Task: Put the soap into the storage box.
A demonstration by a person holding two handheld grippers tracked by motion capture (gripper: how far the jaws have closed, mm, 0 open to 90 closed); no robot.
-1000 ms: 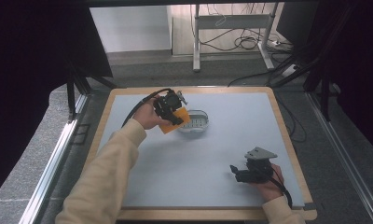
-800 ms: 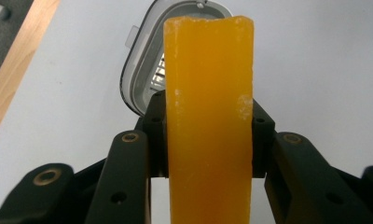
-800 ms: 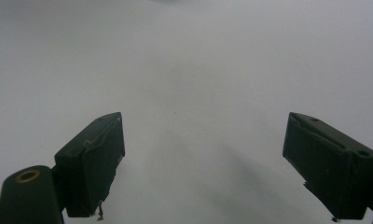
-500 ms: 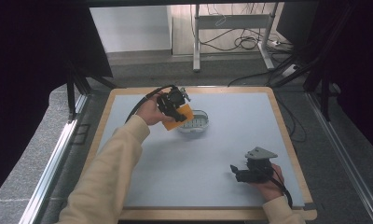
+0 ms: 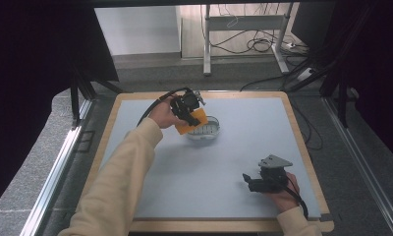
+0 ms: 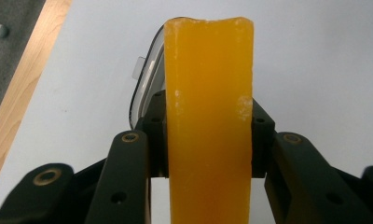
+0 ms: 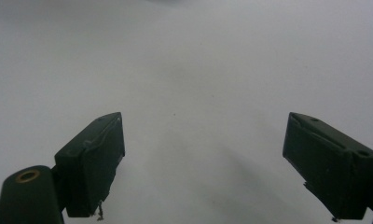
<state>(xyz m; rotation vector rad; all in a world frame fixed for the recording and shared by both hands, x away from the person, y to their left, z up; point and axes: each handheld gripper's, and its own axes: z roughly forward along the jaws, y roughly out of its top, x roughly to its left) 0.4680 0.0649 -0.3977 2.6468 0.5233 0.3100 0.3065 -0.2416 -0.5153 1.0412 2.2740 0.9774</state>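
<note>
The left gripper (image 5: 192, 112) is clamped on an orange sponge (image 5: 190, 121), its two black jaws pressing the narrow sides, as the left gripper view shows plainly (image 6: 208, 135). The sponge (image 6: 209, 116) hangs over the near-left rim of a small clear dish (image 5: 204, 132), which sits on the grey mat (image 5: 234, 157) toward its far side.

Compared with a second ago, the left hand has drifted only a little, with the sponge edging slightly up and away from the dish; the grip is unchanged. This suggests the work is a wiping or dabbing of the dish, or carrying the sponge to or from it; the pictures do not settle which.

The right gripper (image 5: 256, 183) rests on the mat well apart from the dish, toward the near right corner, in the same place as before. Its jaws stand wide apart with nothing between them (image 7: 203, 163), and bare mat lies ahead.

Nothing lies between the sponge and the dish. The left gripper's cable (image 5: 155, 105) trails off behind the hand, away from the dish, and does not obstruct. The mat's wooden border (image 5: 302, 147) is well clear of the dish.
</note>
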